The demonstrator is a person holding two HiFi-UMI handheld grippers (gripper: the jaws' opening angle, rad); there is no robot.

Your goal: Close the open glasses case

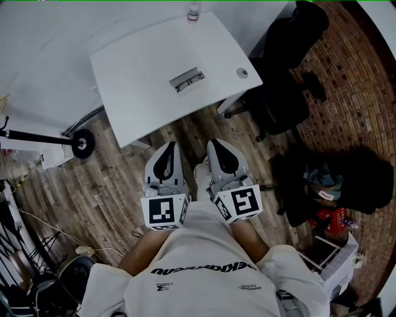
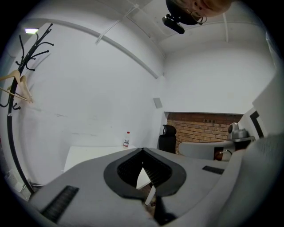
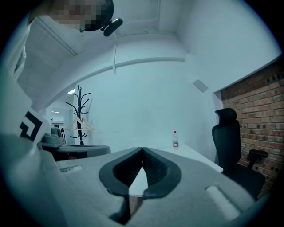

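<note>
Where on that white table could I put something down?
The table is bare left of the open glasses case and along its near edge. Tighter rightward: a small round object; a bottle at the far edge.

A strip of bare wood-plank floor is found unobstructed between the shut tips of the grey left gripper and right gripper and the near edge of the white rounded-corner table. The tabletop is largely bare around the open pale glasses case at its middle; a small clear bottle is stood at the far edge and a small round grey object near the right corner, both well apart from the case. The table's right side is blocked by a black office chair, and a black castor wheel is set low near the left corner.
</note>
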